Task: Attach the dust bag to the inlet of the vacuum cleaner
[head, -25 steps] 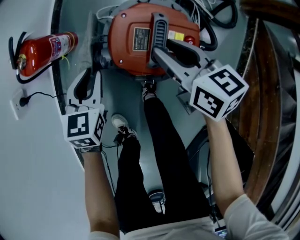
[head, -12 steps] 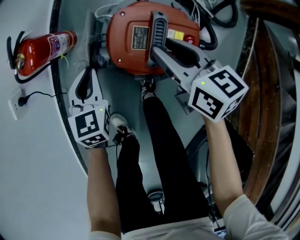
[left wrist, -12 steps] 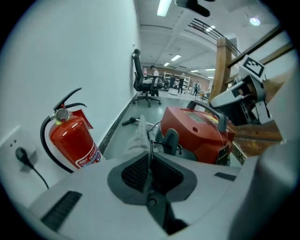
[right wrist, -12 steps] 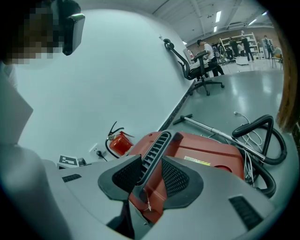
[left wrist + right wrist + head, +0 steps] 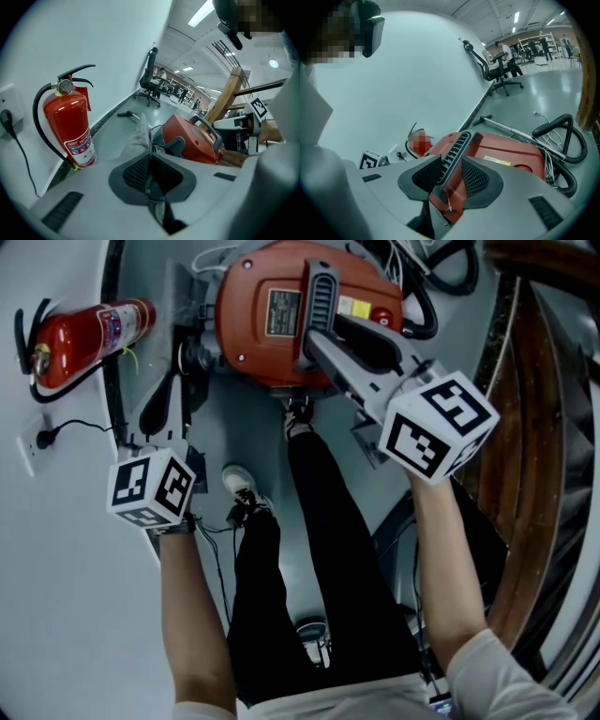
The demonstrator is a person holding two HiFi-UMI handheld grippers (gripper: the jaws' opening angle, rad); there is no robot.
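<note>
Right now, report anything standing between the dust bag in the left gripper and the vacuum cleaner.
Nothing visible does. The dust bag, pinched in the left gripper, runs straight to the side of the vacuum cleaner. The fire extinguisher stands aside by the wall; the right gripper clamps the top handle, clear of that path.

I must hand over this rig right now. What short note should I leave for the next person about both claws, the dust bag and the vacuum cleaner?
Left claw: shut on the edge of the grey dust bag, which reaches toward the left side of the vacuum cleaner.
Right claw: shut on the cleaner's ribbed handle, probably to steady it.
Done: bag gripped and held beside the cleaner.
Left: seat the bag on the inlet. No view shows the inlet clearly or the bag attached.
Mind the fire extinguisher lying by the wall on the left.
</note>
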